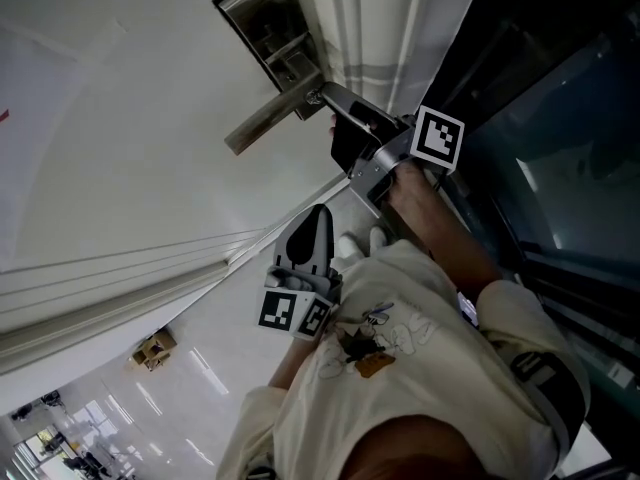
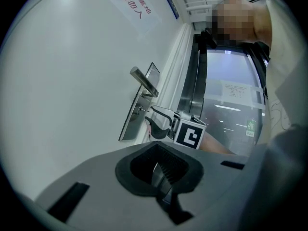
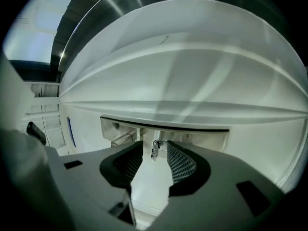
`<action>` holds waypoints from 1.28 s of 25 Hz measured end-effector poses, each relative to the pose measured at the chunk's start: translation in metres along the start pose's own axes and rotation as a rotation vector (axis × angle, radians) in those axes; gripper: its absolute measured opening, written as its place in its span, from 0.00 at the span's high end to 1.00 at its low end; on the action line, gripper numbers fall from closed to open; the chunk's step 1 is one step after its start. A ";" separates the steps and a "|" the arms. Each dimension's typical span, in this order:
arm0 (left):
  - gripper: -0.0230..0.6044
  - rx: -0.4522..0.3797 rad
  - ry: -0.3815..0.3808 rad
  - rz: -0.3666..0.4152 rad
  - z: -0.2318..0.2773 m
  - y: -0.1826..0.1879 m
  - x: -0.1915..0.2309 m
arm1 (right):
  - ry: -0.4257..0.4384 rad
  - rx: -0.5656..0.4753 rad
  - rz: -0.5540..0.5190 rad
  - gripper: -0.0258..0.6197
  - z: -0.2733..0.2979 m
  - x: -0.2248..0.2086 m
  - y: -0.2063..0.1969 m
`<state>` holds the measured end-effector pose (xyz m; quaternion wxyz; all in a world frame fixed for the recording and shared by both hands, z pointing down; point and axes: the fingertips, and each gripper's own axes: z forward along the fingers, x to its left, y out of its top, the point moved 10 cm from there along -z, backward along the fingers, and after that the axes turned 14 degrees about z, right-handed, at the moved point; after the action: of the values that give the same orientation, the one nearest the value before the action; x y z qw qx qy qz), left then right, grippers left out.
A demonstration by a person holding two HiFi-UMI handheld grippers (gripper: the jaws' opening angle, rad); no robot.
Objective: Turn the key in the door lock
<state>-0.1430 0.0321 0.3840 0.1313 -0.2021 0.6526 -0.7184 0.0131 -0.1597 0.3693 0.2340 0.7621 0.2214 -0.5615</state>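
Note:
A steel lock plate with a lever handle is set in the white door. In the right gripper view a small metal key sticks out of the plate, below the handle. My right gripper is open, with the key between its fingertips and neither pad pressing on it. The head view shows this gripper up against the lock. My left gripper hangs lower, away from the door, its jaws shut on nothing.
A dark glass panel and frame run along the door's right side. A notice with red characters hangs on the wall. The person's pale shirt fills the bottom of the head view. A small box lies on the floor.

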 end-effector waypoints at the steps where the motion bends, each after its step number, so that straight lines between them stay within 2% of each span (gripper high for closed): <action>1: 0.96 0.000 -0.001 0.000 0.000 0.000 0.000 | -0.009 0.005 -0.036 0.73 -0.006 0.000 0.000; 7: 0.96 -0.005 -0.002 0.000 0.003 0.000 0.000 | -0.130 0.054 -0.353 0.75 -0.045 -0.007 -0.010; 10: 0.96 -0.009 -0.005 0.010 0.005 0.002 -0.001 | -0.191 0.080 -0.484 0.86 -0.065 -0.016 -0.023; 13: 0.96 -0.011 -0.002 0.019 0.006 0.003 -0.002 | -0.238 0.108 -0.508 0.92 -0.079 -0.027 -0.036; 18: 0.96 0.005 -0.023 0.012 0.010 0.000 -0.007 | -0.297 0.128 -0.590 0.95 -0.094 -0.033 -0.056; 26: 0.96 0.016 -0.047 0.018 0.015 0.000 -0.008 | -0.373 0.152 -0.877 0.95 -0.102 -0.030 -0.084; 32: 0.96 0.017 -0.051 0.020 0.017 0.001 -0.008 | -0.392 0.171 -0.931 0.95 -0.105 -0.028 -0.090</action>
<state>-0.1287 0.0205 0.3830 0.1566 -0.2128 0.6450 -0.7171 0.0306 -0.0273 0.4136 -0.0670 0.4796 0.4428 -0.7546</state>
